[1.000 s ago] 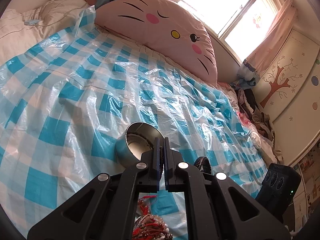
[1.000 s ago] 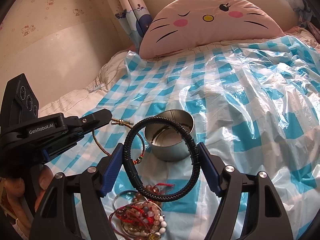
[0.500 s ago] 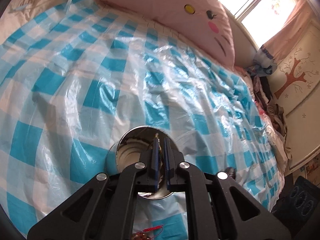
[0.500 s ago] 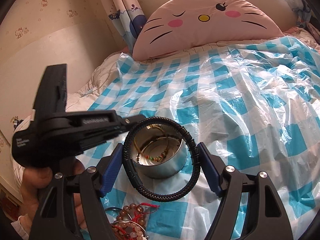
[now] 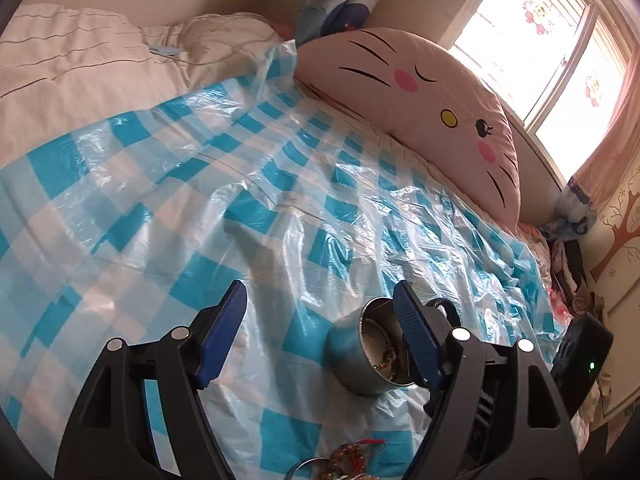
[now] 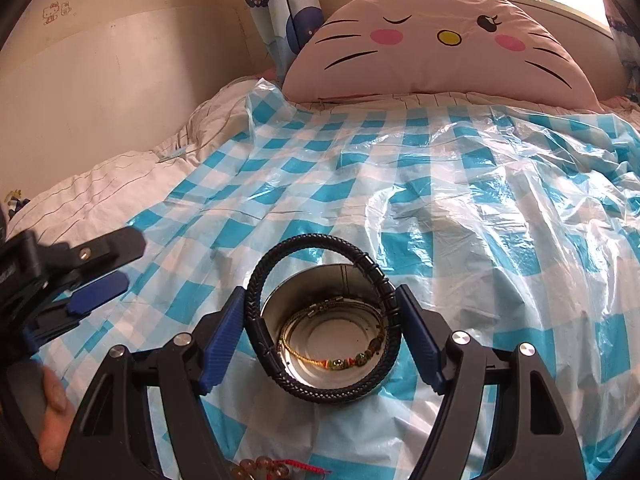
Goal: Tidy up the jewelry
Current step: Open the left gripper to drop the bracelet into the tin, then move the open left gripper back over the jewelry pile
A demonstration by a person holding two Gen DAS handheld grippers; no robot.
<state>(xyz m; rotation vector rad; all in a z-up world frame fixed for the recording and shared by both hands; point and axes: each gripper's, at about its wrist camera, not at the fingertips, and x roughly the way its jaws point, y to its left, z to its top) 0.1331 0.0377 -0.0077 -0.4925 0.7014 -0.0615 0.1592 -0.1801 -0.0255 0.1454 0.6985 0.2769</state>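
Note:
A round metal tin (image 6: 344,280) stands on the blue-checked plastic sheet (image 6: 460,184). A gold cord bracelet with coloured beads (image 6: 340,362) lies inside it. My right gripper (image 6: 320,336) is shut on a black braided bracelet (image 6: 316,392), held right above the tin. My left gripper (image 5: 320,316) is open and empty, just left of the tin (image 5: 352,356); it also shows at the left of the right wrist view (image 6: 96,292). A pile of beaded bracelets (image 5: 352,456) lies near me, below the tin.
A large pink cat-face pillow (image 6: 440,44) lies at the head of the bed. White bedding (image 5: 80,72) lies at the left. A window (image 5: 560,40) is at the back right. A black device (image 5: 584,356) sits at the right.
My left gripper dropped the gold cord bracelet into the tin, opened and drew back to the left. My right gripper brought the black bracelet forward over the tin.

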